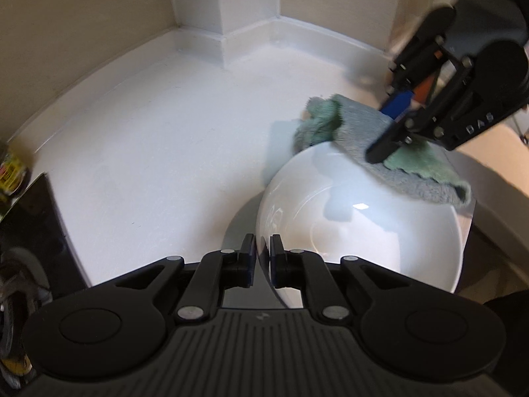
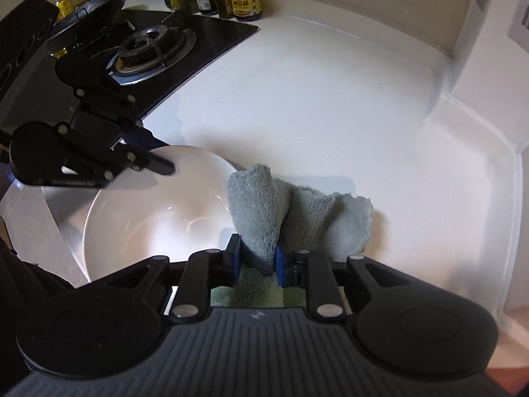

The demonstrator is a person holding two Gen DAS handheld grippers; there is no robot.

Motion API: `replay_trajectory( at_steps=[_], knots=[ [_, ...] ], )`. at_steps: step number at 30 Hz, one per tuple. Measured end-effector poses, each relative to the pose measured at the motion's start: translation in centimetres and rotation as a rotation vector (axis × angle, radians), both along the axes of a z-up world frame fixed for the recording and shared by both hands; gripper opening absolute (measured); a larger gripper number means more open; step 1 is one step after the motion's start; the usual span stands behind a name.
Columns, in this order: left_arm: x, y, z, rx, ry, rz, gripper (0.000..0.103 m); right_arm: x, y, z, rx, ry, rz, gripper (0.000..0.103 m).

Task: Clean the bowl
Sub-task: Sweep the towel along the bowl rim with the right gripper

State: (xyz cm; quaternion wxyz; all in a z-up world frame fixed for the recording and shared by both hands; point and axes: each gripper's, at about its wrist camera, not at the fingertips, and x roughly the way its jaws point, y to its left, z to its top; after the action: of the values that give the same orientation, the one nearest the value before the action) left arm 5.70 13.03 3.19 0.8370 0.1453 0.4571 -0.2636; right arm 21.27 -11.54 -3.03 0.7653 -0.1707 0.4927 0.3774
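Bowl [image 1: 360, 231] sits at the counter's [image 1: 165, 139] near edge, right of the stove [image 2: 155, 46]. Left gripper [image 1: 263, 251] is pinched on its rim; right gripper [image 2: 256, 258] clamps the cloth [image 2: 261, 208] over the far rim. Advice: steady the rim, sweep cloth round the inside wall.

Readable text: one marking only

We read raised letters "DAS" on the black plastic right gripper [image 1: 393, 125]; the yellow labels on the glass jars [image 2: 246, 0] stay illegible.
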Motion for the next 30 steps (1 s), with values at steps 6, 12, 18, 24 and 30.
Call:
replay_trajectory(
  at_steps=[6, 12, 18, 24, 30],
  knots=[
    [0.1, 0.5, 0.1, 0.009, 0.016, -0.003, 0.006, -0.8, -0.5, -0.8, 0.002, 0.021, -0.018, 0.015],
    [0.7, 0.1, -0.2, 0.021, 0.007, -0.020, 0.006, -1.4, -1.1, 2.0, 0.059, -0.082, -0.066, 0.014],
    [0.6, 0.4, 0.0, 0.017, 0.001, -0.021, 0.006, -0.9, -3.1, 2.7, 0.232, 0.004, -0.140, 0.015],
    [0.4, 0.4, 0.1, 0.021, -0.007, -0.010, 0.007, -0.9, -4.3, 2.4, 0.169, -0.079, -0.229, 0.015],
    [0.0, 0.0, 0.1, 0.029, -0.012, 0.003, 0.007, -2.9, -3.6, 1.2, 0.121, -0.038, -0.148, 0.017]
  ],
)
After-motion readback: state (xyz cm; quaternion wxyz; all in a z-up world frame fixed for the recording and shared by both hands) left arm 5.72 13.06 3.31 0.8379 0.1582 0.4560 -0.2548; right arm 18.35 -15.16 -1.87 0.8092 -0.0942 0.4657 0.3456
